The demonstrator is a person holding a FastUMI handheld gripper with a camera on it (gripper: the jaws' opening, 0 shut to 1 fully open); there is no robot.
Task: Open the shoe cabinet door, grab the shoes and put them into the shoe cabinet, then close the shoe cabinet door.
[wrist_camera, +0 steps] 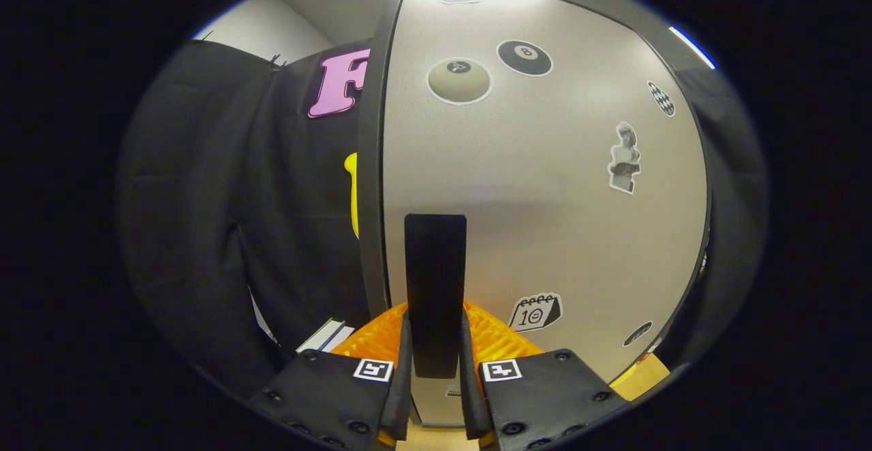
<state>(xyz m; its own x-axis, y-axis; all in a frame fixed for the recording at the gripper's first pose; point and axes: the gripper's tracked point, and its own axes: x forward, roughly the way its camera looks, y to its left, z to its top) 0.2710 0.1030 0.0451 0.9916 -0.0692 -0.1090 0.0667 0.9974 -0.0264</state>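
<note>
Gripper (436,342) clamped on door handle (435,281), both fingers pressing it; cabinet door (545,185) w/ stickers right ahead.

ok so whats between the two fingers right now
In the gripper view, the cabinet door's upright black handle stands between the gripper's two fingers, which sit close against either side of its lower part. Nothing else lies in that gap.
</note>
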